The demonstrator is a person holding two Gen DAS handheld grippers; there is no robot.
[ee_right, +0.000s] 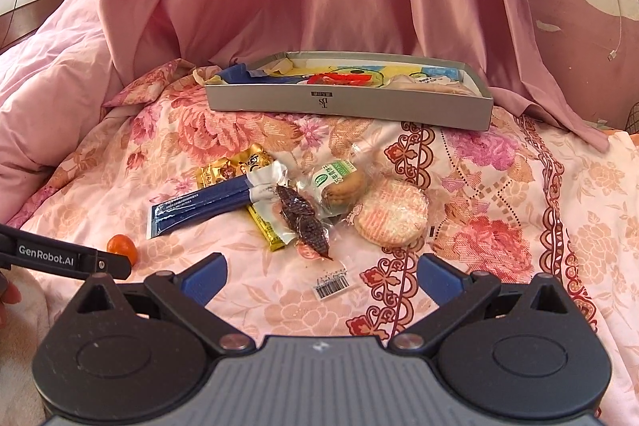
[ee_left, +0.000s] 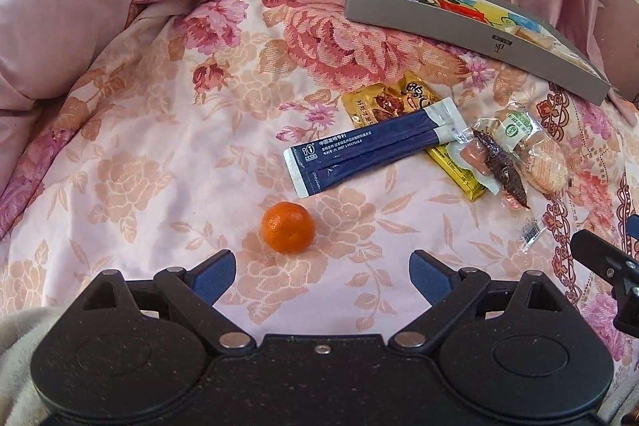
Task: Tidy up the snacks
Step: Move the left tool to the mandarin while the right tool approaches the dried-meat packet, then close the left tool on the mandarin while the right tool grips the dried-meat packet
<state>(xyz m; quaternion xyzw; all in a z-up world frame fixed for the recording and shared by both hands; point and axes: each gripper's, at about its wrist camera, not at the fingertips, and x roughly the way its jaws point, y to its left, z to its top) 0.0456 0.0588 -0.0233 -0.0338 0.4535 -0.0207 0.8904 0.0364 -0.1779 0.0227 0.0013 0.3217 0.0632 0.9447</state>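
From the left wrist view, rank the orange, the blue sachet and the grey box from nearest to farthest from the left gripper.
From the left gripper:
1. Orange, just ahead of the open fingers, slightly left.
2. Blue sachet, farther ahead, lying across the yellow packet.
3. Grey box, farthest, at the back right of the floral bedspread.

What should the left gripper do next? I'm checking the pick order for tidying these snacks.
Probably ease the left gripper forward and slightly left around the small round orange tangerine. Its jaws are open, and the fruit lies alone on the floral bedsheet just ahead, apart from the overlapping packets, while the shallow grey cardboard box waits beyond.
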